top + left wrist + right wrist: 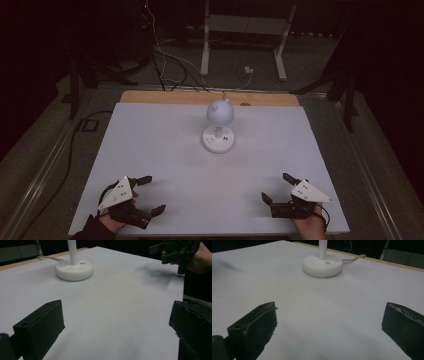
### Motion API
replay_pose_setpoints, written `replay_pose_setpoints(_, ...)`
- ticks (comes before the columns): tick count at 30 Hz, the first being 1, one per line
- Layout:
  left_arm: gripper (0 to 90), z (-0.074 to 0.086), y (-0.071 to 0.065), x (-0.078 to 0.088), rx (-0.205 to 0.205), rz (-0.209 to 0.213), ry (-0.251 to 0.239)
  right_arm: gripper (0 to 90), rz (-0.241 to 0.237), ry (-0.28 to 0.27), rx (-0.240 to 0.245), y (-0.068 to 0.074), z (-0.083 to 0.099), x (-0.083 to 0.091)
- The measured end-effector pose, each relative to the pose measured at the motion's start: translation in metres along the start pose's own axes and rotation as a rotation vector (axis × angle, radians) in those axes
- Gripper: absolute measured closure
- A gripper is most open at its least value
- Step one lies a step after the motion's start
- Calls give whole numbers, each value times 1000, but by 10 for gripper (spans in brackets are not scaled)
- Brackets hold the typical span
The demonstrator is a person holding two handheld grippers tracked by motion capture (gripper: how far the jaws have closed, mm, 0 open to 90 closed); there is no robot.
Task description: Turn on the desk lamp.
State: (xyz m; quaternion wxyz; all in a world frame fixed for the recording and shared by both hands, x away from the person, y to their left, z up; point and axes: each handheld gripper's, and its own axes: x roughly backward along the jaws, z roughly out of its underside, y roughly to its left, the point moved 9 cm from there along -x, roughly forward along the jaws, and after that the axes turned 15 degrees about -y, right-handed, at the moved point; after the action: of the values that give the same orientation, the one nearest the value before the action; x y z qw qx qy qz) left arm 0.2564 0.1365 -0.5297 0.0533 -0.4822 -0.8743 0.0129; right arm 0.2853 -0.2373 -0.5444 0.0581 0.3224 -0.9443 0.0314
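High view: a white desk lamp (219,127) stands untouched near the middle of the counter's (165,150) far edge, while the left gripper (151,195) and right gripper (274,189) rest at the near corners — both wide open, holding nothing. Left gripper view: its black fingers (42,325) are spread and empty; the lamp's round base lies well ahead. Right gripper view: fingers (255,322) likewise apart and empty — by appearance, no step is yet done and the whole approach remains.
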Motion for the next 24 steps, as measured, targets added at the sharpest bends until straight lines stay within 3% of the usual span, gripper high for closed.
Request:
replay_pose_setpoints(17, 3, -1, -1, 1, -2, 3, -4, 0, 11, 16, 20, 0, 0, 0)
replay_pose_setpoints(24, 3, -1, -1, 3, -4, -1, -3, 0, 24, 3, 3, -1, -4, 0)
